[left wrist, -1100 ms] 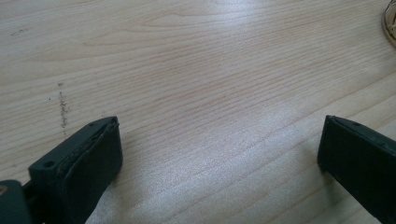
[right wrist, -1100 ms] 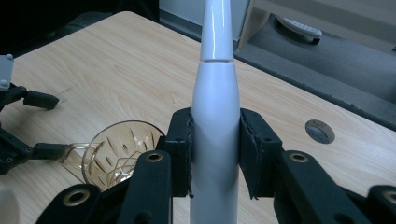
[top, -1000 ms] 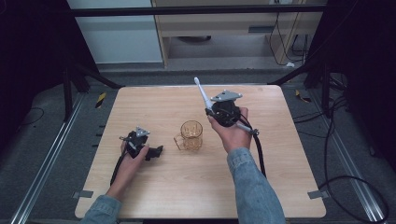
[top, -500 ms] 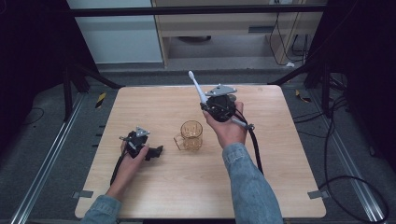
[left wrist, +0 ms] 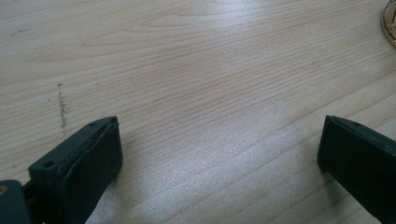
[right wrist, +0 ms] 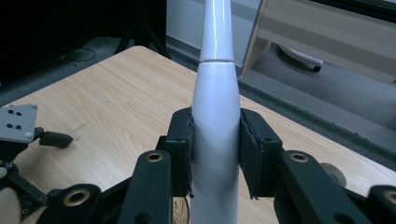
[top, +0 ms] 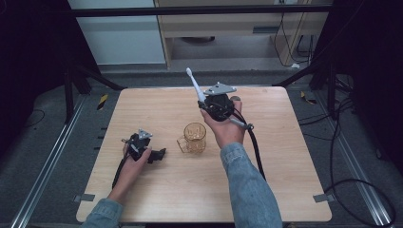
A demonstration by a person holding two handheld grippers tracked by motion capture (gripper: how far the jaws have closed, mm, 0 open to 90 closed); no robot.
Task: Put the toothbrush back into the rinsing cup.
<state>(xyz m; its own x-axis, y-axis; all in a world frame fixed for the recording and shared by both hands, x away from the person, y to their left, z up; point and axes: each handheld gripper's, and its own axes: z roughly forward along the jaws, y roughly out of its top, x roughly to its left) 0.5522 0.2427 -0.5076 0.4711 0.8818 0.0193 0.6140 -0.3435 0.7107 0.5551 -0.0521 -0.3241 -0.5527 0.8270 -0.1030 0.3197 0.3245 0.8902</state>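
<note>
While the left gripper (top: pixel 159 154) rests low on the table (top: pixel 294 156) with its jaws wide apart and nothing between them, the right gripper (right wrist: pixel 215 140) is raised above the far side, clamped on a white toothbrush (top: pixel 195 85). The toothbrush head points up and away. A glass mug (top: pixel 194 137) stands between the hands.

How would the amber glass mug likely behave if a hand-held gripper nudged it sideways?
The amber glass mug looks rigid and probably breakable. It stands upright on a broad base, so it likely slides across the smooth wooden table rather than tipping.
</note>
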